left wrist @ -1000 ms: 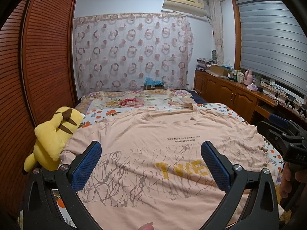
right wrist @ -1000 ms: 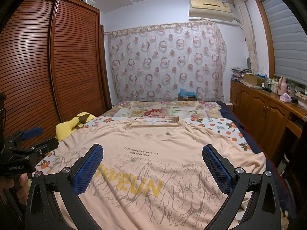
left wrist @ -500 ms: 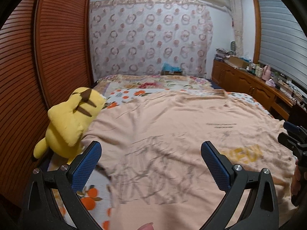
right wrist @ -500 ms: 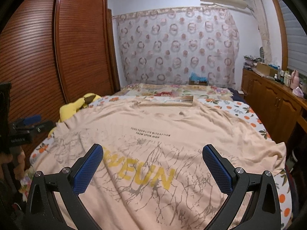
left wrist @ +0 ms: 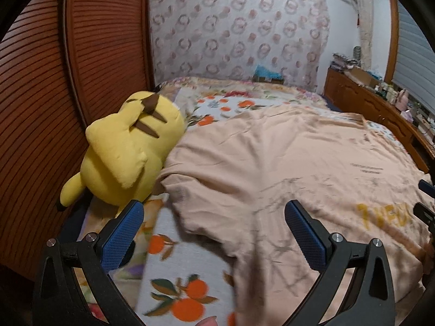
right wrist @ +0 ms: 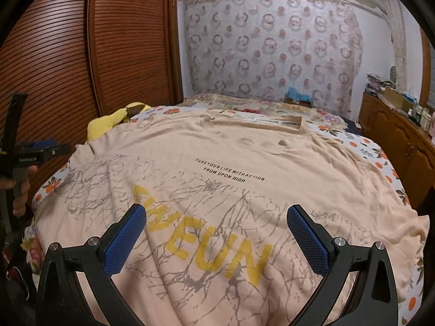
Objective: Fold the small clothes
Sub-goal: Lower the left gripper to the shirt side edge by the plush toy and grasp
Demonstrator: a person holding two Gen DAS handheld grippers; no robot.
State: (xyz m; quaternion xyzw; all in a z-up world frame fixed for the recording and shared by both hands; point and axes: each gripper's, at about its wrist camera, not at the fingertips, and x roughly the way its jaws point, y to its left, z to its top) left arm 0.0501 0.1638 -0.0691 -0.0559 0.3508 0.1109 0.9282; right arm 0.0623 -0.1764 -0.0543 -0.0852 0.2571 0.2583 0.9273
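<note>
Blue textured pads, black frames: both claws stand spread wide and carry nothing.

Item 1, left claw (left wrist: 214,229). I have it poised low over the left edge of the shirt. Between its pads lies the bunched left sleeve and side seam; under its left pad shows bare bed sheet (left wrist: 176,279) with orange-fruit print.

Item 2, right claw (right wrist: 216,231). I have it over the lower chest of the shirt, the yellow lettering directly between and beneath its pads.

Item 3, peach T-shirt (right wrist: 231,163). Spread face up across the bed, collar at the far end from both claws, hem nearest me. Mostly flat, with some rumpling at the left sleeve.

Item 4, yellow plush toy (left wrist: 127,152). Just beyond and left of the left claw, touching the shirt's left sleeve edge.

Item 5, slatted wooden wardrobe (left wrist: 81,81), further left; patterned curtain (right wrist: 272,49) past the bed's far end.

Step in hand, by my reading: approach for the first fold, nothing gripped yet. Next move calls for lowering the left claw onto the sleeve edge, pinching one layer of cloth clear of the plush, and carrying it inward toward the lettering.
</note>
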